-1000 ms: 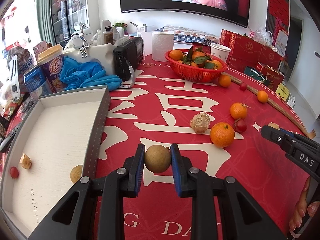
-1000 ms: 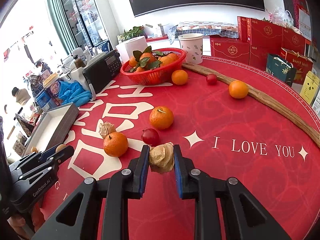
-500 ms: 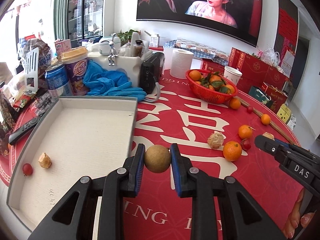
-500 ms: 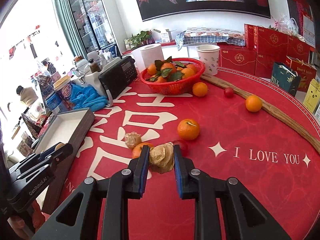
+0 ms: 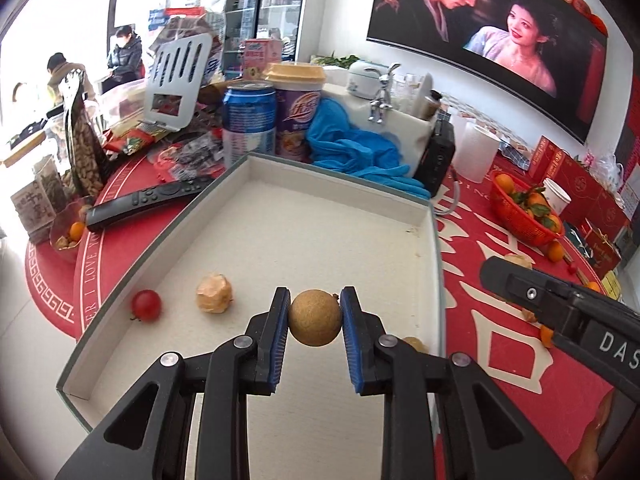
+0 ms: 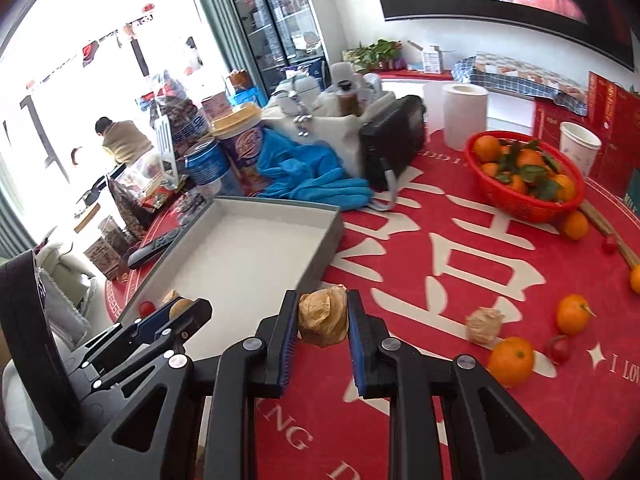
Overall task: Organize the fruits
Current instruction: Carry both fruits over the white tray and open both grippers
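Fruits: tray (image 5: 248,184) on counter (image 5: 472,320), taking them.
- Cherry tomato (image 5: 147,305) and husk fruit (image 5: 214,293): lying in tray, near left wall.
- Brown ball (image 5: 315,317): clamped in left gripper (image 5: 315,322), held over tray floor. Lower close before releasing; it likely rolls.
- Papery husk (image 6: 323,316): pinched in right gripper (image 6: 323,320), just short of tray's edge. Carry over the wall, set clear of the others; fragile.

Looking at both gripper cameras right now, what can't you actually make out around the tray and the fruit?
- Left wrist view: a round fruit in the tray is mostly hidden behind the left gripper.
- Right wrist view: the tray's near corner is covered by the left gripper's body.
- Right wrist view: an orange is cut by the right edge.
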`<state>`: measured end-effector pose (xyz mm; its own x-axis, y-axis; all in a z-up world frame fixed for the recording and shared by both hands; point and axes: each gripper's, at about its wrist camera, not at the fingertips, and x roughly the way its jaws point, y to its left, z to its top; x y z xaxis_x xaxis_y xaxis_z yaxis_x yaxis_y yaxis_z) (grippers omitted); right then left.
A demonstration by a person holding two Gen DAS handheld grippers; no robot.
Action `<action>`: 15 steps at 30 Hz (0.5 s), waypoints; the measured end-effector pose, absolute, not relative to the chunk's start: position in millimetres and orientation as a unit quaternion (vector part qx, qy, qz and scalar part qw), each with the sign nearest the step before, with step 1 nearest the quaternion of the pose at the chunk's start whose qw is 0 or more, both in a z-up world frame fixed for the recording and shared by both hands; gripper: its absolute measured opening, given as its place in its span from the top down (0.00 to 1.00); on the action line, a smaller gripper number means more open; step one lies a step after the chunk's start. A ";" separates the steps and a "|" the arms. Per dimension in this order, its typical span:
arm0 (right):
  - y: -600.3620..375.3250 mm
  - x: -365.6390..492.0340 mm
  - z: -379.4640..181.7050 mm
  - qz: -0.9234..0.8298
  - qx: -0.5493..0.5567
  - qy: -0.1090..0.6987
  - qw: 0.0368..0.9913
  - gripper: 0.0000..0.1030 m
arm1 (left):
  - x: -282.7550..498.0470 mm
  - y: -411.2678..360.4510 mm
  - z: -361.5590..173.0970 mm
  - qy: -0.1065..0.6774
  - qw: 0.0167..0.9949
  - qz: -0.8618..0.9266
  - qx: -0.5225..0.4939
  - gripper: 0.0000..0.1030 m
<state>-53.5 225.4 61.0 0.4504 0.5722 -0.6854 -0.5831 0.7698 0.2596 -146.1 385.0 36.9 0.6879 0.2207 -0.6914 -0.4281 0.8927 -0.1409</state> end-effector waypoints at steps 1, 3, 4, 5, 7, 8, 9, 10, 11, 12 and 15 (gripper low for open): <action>235.3 -53.6 58.8 0.347 -0.009 0.403 0.847 0.76 | -146.3 391.0 34.2 0.356 0.903 0.183 -0.155 0.73; 254.8 -51.1 52.1 0.355 -0.016 0.413 0.839 0.76 | -147.7 400.8 29.5 0.361 0.898 0.193 -0.162 0.73; 262.5 -49.8 48.6 0.358 -0.019 0.418 0.835 0.76 | -148.1 404.1 27.5 0.364 0.895 0.199 -0.162 0.73; 270.2 -47.9 44.7 0.360 -0.021 0.424 0.831 0.76 | -148.0 406.7 25.4 0.368 0.893 0.203 -0.163 0.73; 281.2 -44.6 38.1 0.357 -0.028 0.432 0.828 0.76 | -146.6 409.7 21.0 0.377 0.888 0.204 -0.168 0.71; 286.2 -42.4 34.1 0.356 -0.032 0.436 0.826 0.76 | -145.5 409.8 19.1 0.381 0.886 0.204 -0.167 0.62; 289.3 -40.5 31.7 0.356 -0.033 0.440 0.824 0.76 | -144.1 408.9 17.5 0.386 0.885 0.204 -0.164 0.47; 292.4 -38.2 27.9 0.356 -0.035 0.447 0.820 0.76 | -143.4 407.4 17.8 0.388 0.885 0.203 -0.160 0.41; 294.1 -35.8 24.8 0.357 -0.035 0.455 0.815 0.76 | -144.2 405.2 20.3 0.382 0.888 0.202 -0.156 0.30; 294.8 -33.4 20.2 0.355 -0.034 0.465 0.810 0.74 | -145.6 403.5 22.8 0.376 0.891 0.206 -0.150 0.20; 290.4 -31.4 16.8 0.362 -0.020 0.473 0.803 0.73 | -146.3 400.9 25.1 0.369 0.895 0.216 -0.130 0.20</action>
<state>-31.4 290.4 16.8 0.2901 0.5621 -0.7745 -0.5995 0.7376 0.3107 -146.3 400.9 25.1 0.6349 0.2913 -0.7156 -0.4823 0.8730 -0.0726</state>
